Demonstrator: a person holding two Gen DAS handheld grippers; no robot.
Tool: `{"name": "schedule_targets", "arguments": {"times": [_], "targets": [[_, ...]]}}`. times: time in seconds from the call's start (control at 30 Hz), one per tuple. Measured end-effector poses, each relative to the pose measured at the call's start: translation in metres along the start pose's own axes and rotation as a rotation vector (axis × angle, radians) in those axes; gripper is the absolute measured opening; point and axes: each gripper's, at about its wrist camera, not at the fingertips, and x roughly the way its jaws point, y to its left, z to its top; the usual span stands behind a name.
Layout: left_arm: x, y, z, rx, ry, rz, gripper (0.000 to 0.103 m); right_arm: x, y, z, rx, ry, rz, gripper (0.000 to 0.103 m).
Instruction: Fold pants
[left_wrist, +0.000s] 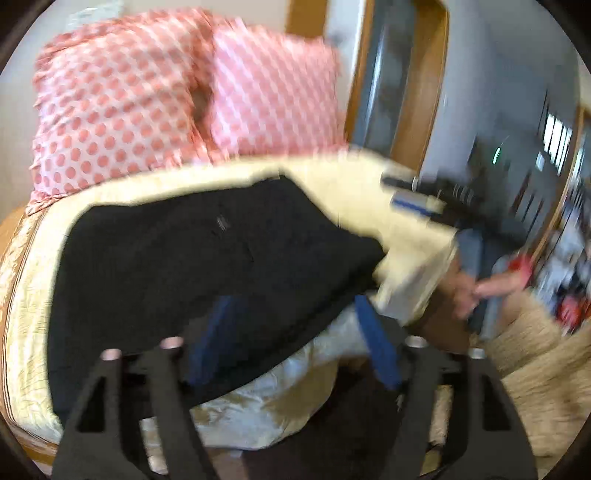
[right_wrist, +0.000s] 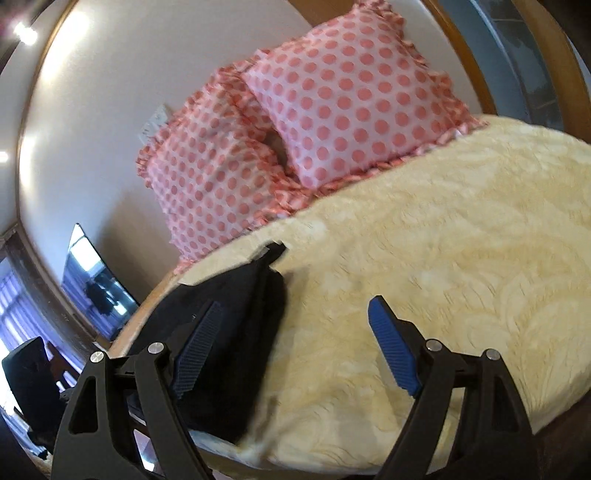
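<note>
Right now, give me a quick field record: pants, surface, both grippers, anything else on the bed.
pants: black pants lying in a folded bundle near the bed's edge
surface: cream bedspread
left gripper: open, jaws apart above the pants, not gripping
right gripper: open, nothing between the pads
other: two pink polka-dot pillows at the head of the bed

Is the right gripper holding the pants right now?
No: the right gripper is open, its blue pads spread wide with nothing clamped, and the black pants lie loose on the cream bedspread.
</note>
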Motion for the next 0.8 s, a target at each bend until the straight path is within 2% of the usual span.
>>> {"name": "schedule_targets", "arguments": {"times": [0.03,0.1,0.13,0.2,0.27,0.37,0.43,0.5,0.57,0.6,0.67,0.73,0.8], "targets": [[-0.005,0.007,0.007,-0.027,-0.038,0.035,0.088,0.003,0.012,0.004,-0.022,0.010,0.058,0.084],[-0.011,0.027,0.014,-0.089,-0.090,0.152,0.089,0.014,0.040,0.005,-0.081,0.050,0.156,0.084],[-0.009,0.034,0.016,-0.110,-0.097,0.184,0.090,0.023,0.060,0.003,-0.127,0.086,0.192,0.084],[0.000,0.048,0.021,-0.153,-0.100,0.233,0.092,0.042,0.087,-0.006,-0.204,0.139,0.216,0.084],[0.013,0.057,0.020,-0.174,-0.076,0.264,0.096,0.059,0.106,-0.017,-0.271,0.183,0.200,0.084],[0.032,0.071,0.002,-0.226,0.033,0.335,0.095,0.090,0.102,-0.041,-0.302,0.338,0.062,0.085],[0.043,0.089,-0.011,-0.290,0.083,0.285,0.092,0.088,0.095,-0.052,-0.320,0.333,0.063,0.084],[0.038,0.085,-0.015,-0.268,0.048,0.284,0.093,0.084,0.098,-0.050,-0.323,0.361,0.051,0.084],[0.038,0.085,-0.016,-0.267,0.035,0.280,0.094,0.078,0.089,-0.035,-0.235,0.356,0.092,0.084],[0.038,0.087,-0.016,-0.273,0.025,0.269,0.095,0.071,0.077,-0.021,-0.154,0.312,0.113,0.084],[0.035,0.089,-0.018,-0.281,0.009,0.238,0.099,0.069,0.055,-0.001,-0.043,0.272,0.102,0.085],[0.035,0.089,-0.019,-0.285,0.000,0.219,0.101,0.080,0.026,0.013,0.088,0.300,0.102,0.085],[0.035,0.088,-0.020,-0.282,-0.004,0.212,0.101,0.094,0.010,0.016,0.146,0.347,0.085,0.084]]}}
